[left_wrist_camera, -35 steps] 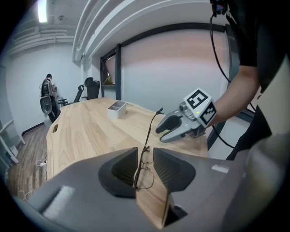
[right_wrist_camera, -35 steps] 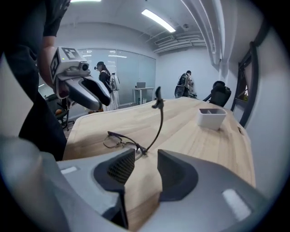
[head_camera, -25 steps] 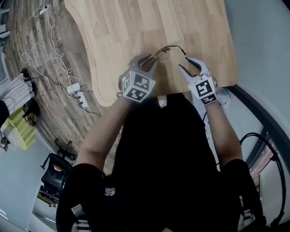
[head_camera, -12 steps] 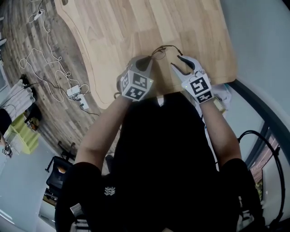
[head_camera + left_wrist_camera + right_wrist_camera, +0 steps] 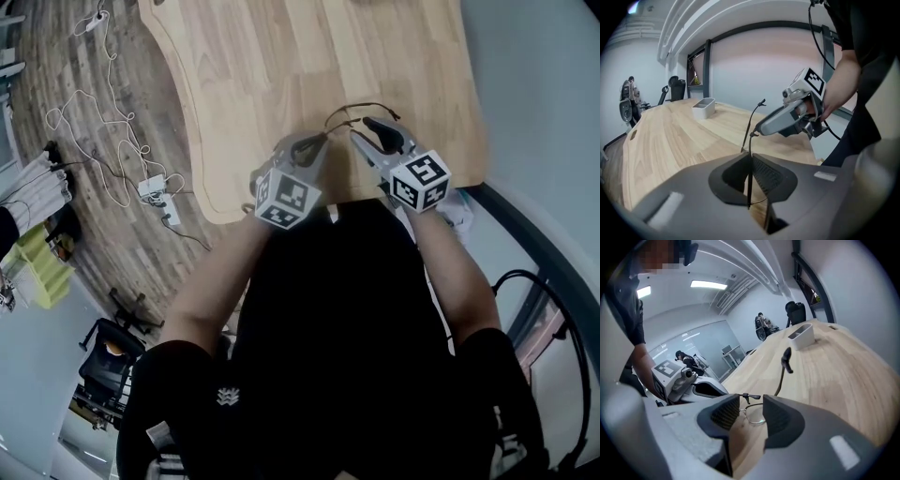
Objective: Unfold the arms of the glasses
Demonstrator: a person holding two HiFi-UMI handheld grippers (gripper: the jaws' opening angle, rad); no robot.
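Note:
Thin dark-framed glasses (image 5: 349,114) are held just above the wooden table (image 5: 281,56), near its front edge. My left gripper (image 5: 319,141) is shut on the frame; in the left gripper view the thin rim (image 5: 749,180) is pinched between the pads and one arm (image 5: 753,117) rises from it. My right gripper (image 5: 367,129) is open, close on the right of the glasses. In the right gripper view a lens (image 5: 753,412) shows just beyond its parted jaws, and an arm (image 5: 783,369) stands up past them. The right gripper's tip (image 5: 761,127) is near the hinge.
A small white tray (image 5: 703,108) stands far back on the table, also in the right gripper view as a white tray (image 5: 801,336). Cables and a power strip (image 5: 155,186) lie on the floor to the left. The table's edge runs right below both grippers.
The left gripper's jaws have closed on the glasses frame and lifted it a little. The right gripper has rolled, risen and moved left, closer to the glasses.

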